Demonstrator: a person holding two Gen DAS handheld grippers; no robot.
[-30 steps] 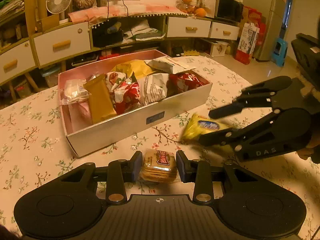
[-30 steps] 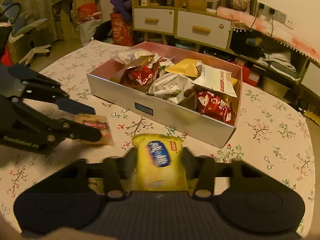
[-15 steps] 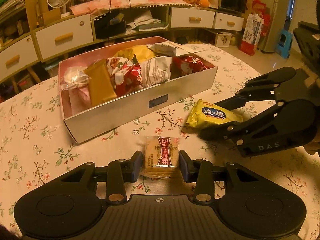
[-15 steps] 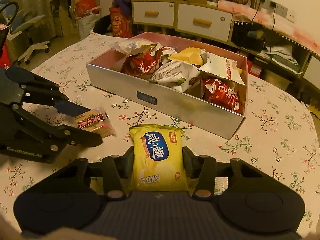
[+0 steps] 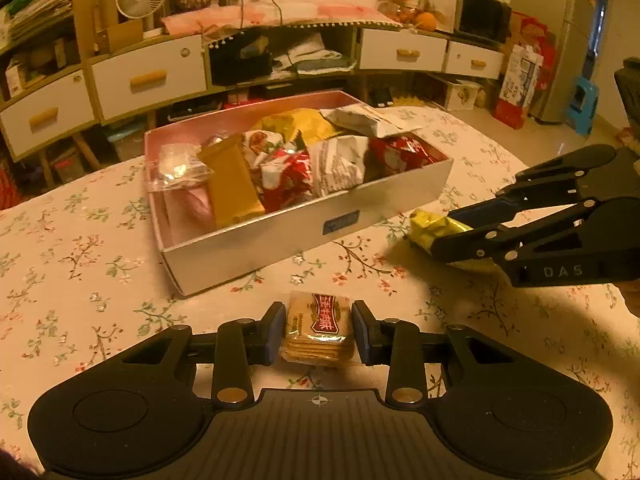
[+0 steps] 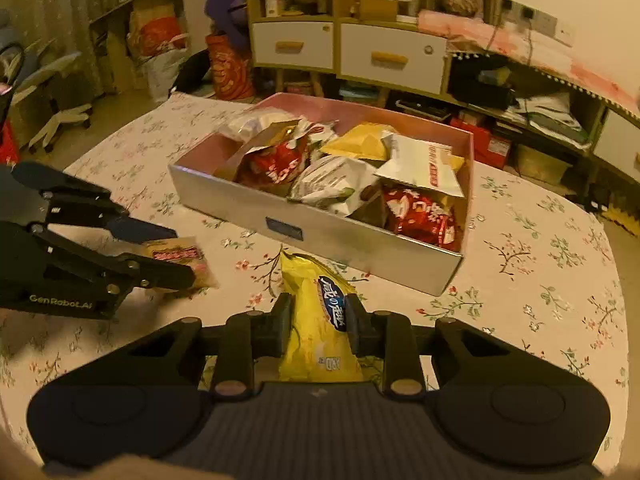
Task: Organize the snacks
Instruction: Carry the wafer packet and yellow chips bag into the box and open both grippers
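From the left wrist, the left hand-held gripper [image 5: 319, 330] clamps a biscuit pack [image 5: 318, 328] just before the box [image 5: 280, 236] mid-worktop [image 5: 80, 264]. From the right wrist, the right hand-held gripper [image 6: 319, 322] has just been closing and now pinches a yellow bag [image 6: 320, 320] before that box [image 6: 320, 236].

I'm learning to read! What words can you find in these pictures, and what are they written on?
"DAS": side of the right tongs.
"GenRobot.AI": side of the left tongs.
"ARD", upside down: yellow snack pack, which also has a blue oval with Chinese characters.
Cracker pack: red label, Chinese characters, too blurred to read.
Box sticker and the packets inside: too small.
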